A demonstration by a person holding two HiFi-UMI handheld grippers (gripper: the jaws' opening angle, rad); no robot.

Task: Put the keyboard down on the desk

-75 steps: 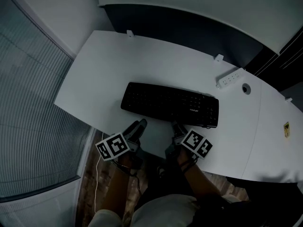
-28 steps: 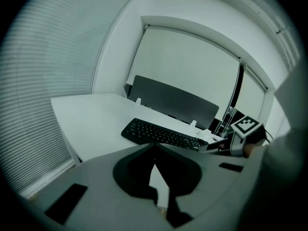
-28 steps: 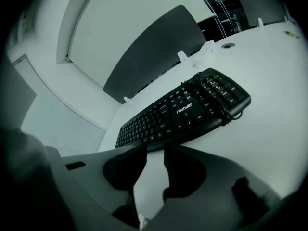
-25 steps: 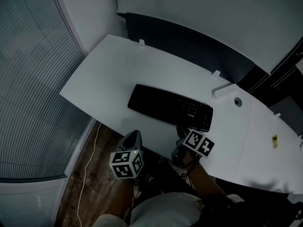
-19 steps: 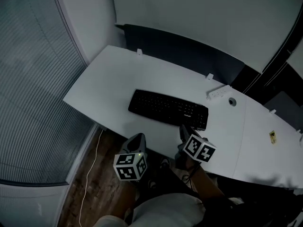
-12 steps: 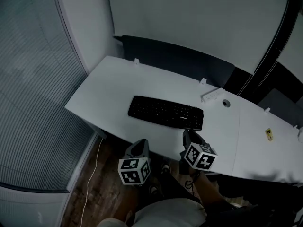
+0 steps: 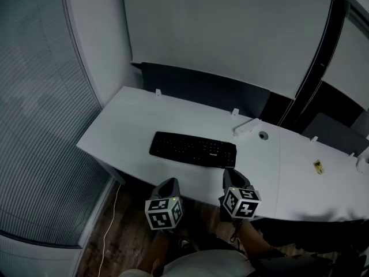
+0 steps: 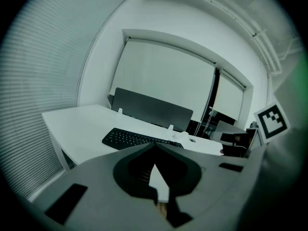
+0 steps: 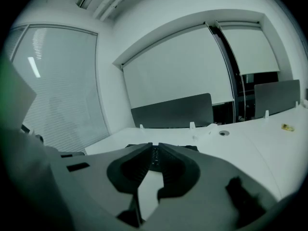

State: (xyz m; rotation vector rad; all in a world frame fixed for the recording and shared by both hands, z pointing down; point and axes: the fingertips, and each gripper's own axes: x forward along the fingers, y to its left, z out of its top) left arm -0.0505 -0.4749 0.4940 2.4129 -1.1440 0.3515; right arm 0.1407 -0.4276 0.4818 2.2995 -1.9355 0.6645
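Black, full-width: looking at keyboard [image 7: 193,150] lying flat on white table [image 7: 138,117], long side running parallel w/ front edge, approx. mid-table, touching nothing else. Spotting white power strip [image 7: 245,129] near and behind its right end, round cable hole [image 7: 263,135] just beside that. Noting small yellow item [image 7: 318,166] well apart to the right, too small to tell what. Seeing dark partition [image 7: 202,88] standing along table's back edge, blinds [image 7: 34,126] covering window at left, wood floor [image 7: 124,238] below w/ thin white cable [image 7: 109,218] trailing on it. Finding left gripper [image 8: 155,145] hovering off table's front edge, clear of keyboard, jaws pressed together, pinching nothing. Finding right gripper [image 9: 154,146] hovering at front edge, near keyboard's right end but apart from it, jaws all but together, leaving only a thin slit at tips, nothing between. Reading both as aiming toward keyboard.
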